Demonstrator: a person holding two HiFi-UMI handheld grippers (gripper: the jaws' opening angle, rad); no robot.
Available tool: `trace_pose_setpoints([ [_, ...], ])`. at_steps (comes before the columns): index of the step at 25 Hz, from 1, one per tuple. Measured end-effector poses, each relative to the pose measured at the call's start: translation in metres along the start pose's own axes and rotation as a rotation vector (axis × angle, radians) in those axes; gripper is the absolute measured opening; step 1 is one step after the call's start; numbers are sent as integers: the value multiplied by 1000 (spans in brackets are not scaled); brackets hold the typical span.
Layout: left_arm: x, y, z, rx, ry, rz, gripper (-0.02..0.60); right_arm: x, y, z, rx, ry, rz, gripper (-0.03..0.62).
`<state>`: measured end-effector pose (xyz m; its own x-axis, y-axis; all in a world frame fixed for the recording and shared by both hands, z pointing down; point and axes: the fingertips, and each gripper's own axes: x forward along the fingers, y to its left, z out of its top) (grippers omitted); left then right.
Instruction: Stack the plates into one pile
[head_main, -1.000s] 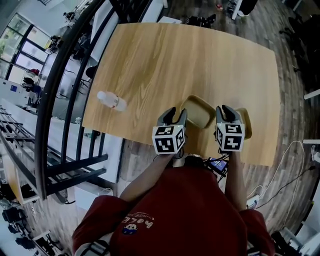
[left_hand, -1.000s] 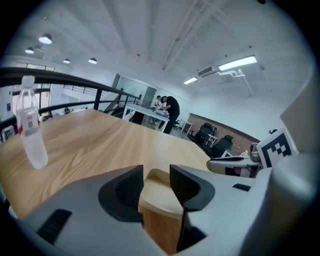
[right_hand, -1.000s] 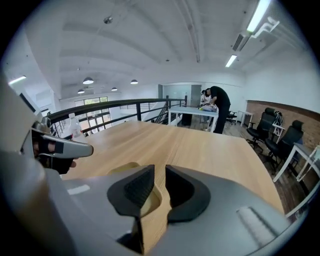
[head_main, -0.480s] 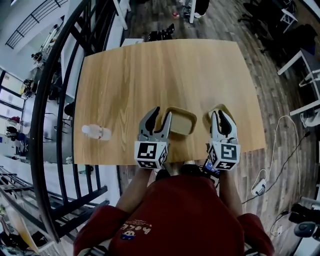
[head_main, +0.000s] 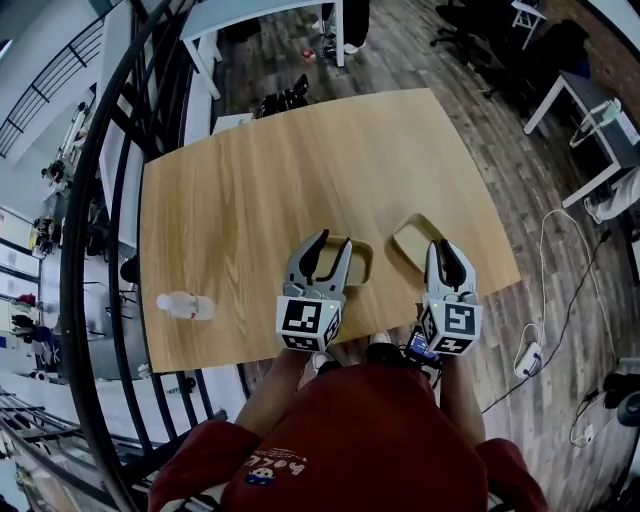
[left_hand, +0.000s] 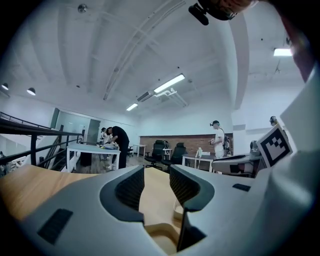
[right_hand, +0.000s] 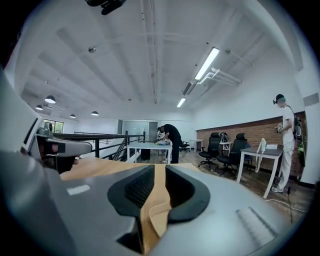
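Note:
Two tan rectangular plates lie apart near the table's front edge. The left plate (head_main: 360, 262) sits partly under my left gripper (head_main: 330, 245), which hangs over it, held about level. Its jaws stand wide apart with nothing in them. In the left gripper view that plate (left_hand: 167, 235) shows low through the gap of this gripper (left_hand: 156, 182). The right plate (head_main: 415, 240) lies just left of my right gripper (head_main: 444, 248). The right gripper (right_hand: 159, 182) keeps a narrow gap; bare table shows through it, and a plate corner (right_hand: 159, 217) lies below.
The wooden table (head_main: 250, 200) carries a clear water bottle (head_main: 185, 305) lying near its front left corner. A black railing (head_main: 100, 250) runs along the left side. Desks, chairs and people stand far beyond the table.
Both grippers have risen off the table and tipped from pointing down towards level. The head view has shifted, so the table sits further back. Both plates stay on the table.

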<state>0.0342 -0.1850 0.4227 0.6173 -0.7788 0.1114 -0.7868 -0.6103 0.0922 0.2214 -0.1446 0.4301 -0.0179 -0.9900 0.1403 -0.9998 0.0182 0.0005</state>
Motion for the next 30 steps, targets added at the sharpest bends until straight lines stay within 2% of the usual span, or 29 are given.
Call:
trace_pose_setpoints([
  [9, 35, -48, 1, 65, 53, -166, 160, -31, -48, -14, 41, 35, -162, 78],
  [16, 68, -82, -19, 114, 154, -273, 160, -46, -75, -33, 102, 88, -221, 78],
  [19, 79, -89, -29, 134, 193, -291, 160, -47, -79, -51, 138, 130, -220, 78],
  [23, 99, -88, -51, 159, 298, -263, 160, -43, -85, -77, 197, 209, -230, 78],
  [30, 133, -93, -86, 201, 437, -288, 161, -25, -87, -127, 362, 360, -225, 80],
])
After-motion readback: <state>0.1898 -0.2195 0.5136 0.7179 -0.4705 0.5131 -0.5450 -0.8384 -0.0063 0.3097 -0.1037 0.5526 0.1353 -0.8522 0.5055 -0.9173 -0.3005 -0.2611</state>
